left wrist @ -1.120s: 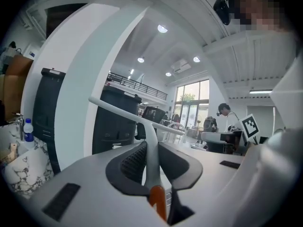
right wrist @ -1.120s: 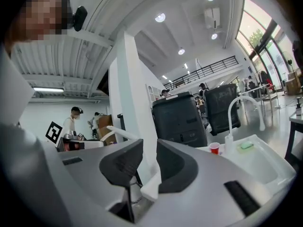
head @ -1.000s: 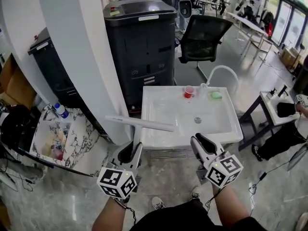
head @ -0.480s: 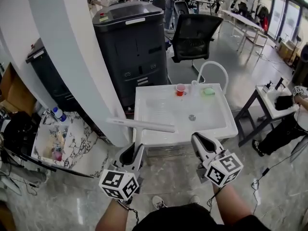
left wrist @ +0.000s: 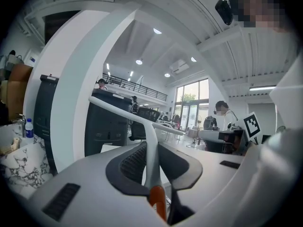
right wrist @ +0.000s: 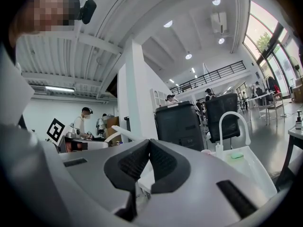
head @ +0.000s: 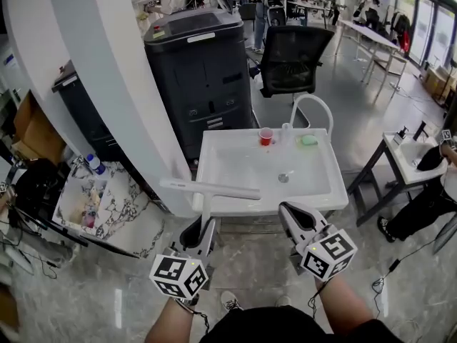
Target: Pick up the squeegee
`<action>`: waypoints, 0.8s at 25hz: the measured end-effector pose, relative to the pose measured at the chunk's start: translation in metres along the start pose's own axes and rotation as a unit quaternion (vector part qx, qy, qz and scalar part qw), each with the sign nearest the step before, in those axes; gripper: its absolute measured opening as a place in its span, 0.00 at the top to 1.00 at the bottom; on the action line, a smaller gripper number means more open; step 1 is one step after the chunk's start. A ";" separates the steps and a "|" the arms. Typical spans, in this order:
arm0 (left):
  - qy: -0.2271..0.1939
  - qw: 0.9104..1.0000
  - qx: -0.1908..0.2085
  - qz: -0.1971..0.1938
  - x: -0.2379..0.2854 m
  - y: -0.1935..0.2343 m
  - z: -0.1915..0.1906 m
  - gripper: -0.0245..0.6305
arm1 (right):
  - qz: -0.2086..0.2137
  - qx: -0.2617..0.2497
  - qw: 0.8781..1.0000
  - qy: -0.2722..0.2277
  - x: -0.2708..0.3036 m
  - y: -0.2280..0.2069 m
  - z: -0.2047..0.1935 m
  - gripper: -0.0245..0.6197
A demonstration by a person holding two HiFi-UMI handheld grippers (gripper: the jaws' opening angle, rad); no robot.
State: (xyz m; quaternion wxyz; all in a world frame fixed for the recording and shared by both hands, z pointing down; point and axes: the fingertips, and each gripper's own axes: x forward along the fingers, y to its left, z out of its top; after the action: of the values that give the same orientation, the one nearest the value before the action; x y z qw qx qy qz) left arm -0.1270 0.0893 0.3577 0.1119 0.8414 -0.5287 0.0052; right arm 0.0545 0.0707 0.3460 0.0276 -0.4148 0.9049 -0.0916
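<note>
One white label (head: 188, 29) on the dark cabinet (head: 203, 84) is too small to read. The white T-shaped squeegee (head: 214, 189), orange at its handle's near end, is pinched by the left claw (head: 202, 226) near the sink's (head: 325, 191) near left corner; its blade edge is indistinct. The right claw (head: 295, 216) is pressed together, empty.

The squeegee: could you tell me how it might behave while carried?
Probably stiff and light: the squeegee juts straight from the left gripper, held only by its thin handle. Its long crossbar could twist it in the jaws.

Glossy white sink (head: 243, 166), smooth matt white plastic squeegee (head: 211, 189), polished marbled stone floor (head: 128, 291)
</note>
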 end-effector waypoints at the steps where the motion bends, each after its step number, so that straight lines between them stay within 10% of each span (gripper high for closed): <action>1: -0.001 1.000 0.000 0.004 -0.001 -0.004 -0.001 0.83 | 0.005 0.000 1.000 0.001 -0.004 -0.001 0.000 0.94; 20: -0.010 1.000 -0.003 0.029 -0.011 -0.042 -0.008 0.83 | 0.032 -0.008 0.999 0.006 -0.035 -0.009 0.004 0.94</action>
State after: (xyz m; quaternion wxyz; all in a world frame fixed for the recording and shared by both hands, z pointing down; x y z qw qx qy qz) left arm -0.0938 0.1184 0.3566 0.1093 0.8255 -0.5537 -0.0014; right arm 0.0847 0.0912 0.3425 0.0214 -0.3856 0.9184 -0.0860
